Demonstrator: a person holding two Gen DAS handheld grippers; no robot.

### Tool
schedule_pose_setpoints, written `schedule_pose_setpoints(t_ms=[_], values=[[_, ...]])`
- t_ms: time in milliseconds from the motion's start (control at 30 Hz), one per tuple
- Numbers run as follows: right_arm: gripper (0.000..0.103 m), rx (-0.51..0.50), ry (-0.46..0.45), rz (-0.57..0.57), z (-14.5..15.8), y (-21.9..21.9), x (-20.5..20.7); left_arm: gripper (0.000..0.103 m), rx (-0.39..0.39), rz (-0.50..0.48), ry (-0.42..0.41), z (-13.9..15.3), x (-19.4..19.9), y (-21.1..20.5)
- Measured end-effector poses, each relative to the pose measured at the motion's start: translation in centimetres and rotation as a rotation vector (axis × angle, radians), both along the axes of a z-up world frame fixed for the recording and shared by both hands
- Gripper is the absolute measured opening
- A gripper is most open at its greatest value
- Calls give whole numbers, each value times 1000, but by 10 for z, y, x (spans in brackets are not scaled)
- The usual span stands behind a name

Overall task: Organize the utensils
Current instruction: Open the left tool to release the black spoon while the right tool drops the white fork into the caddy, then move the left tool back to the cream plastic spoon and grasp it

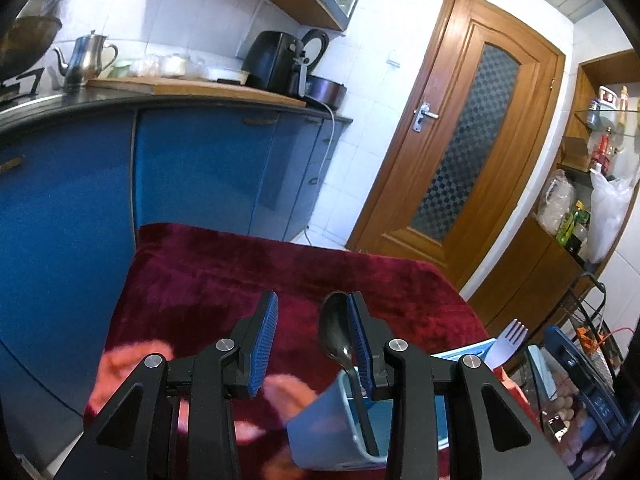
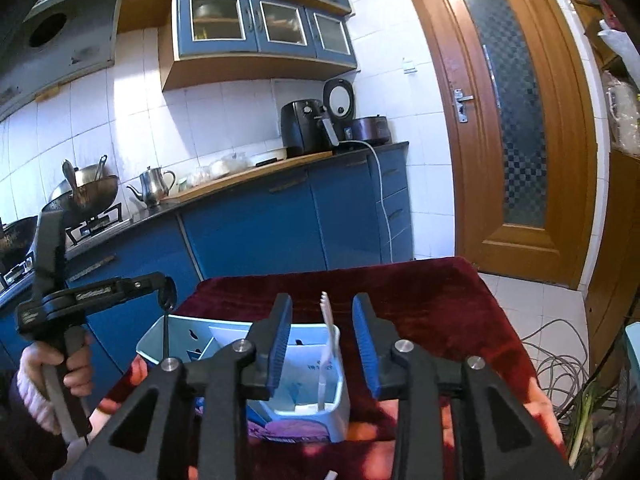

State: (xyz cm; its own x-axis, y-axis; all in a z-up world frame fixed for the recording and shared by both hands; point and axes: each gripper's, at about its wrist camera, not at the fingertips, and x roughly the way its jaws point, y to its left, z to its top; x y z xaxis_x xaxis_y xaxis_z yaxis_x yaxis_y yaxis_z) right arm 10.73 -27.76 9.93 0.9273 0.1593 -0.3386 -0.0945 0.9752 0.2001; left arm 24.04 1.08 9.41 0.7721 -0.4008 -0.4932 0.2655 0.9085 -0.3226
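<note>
Closest to me, over the near edge of the red cloth (image 2: 440, 300), the right gripper (image 2: 322, 344) stands with its blue pads spread and not touching anything. Between them a white plastic fork (image 2: 327, 344) stands upright, tines up, its handle down in a front compartment of the pale blue utensil holder (image 2: 336, 408). It looks set down, clear of both pads.

Just to the left, a hand (image 2: 68, 368) grips the handle of the left gripper (image 1: 312, 344), which hovers over the holder's left rim. Its pads are partly apart, and a dark metal spoon (image 1: 335, 332) lies against the right-hand pad, bowl up, with its handle reaching down into the holder. The other pad stands well clear of it, so I cannot tell whether the spoon is pinched at all or merely leaning.

Trouble could come from there: a spoon leaning on one pad may tip or get dragged as the gripper moves, and the light holder could be nudged over on the soft cloth.

Beyond are blue cabinets (image 2: 256, 236) and a wooden door (image 2: 516, 120).
</note>
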Motion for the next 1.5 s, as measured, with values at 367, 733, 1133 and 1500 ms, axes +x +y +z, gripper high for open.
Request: schedule_pose_setpoints(t_ms=[367, 733, 1133, 1500], values=[[36, 76, 3, -14, -6, -20, -25, 2, -58, -22, -7, -7, 3, -4], [36, 124, 0, -19, -14, -30, -39, 1, 225, 120, -396, 11, -62, -41], [37, 183, 20, -28, -19, -43, -63, 18, 163, 69, -232, -14, -79, -37], [39, 181, 44, 2, -11, -32, -104, 27, 145, 12, -181, -1, -150, -25]])
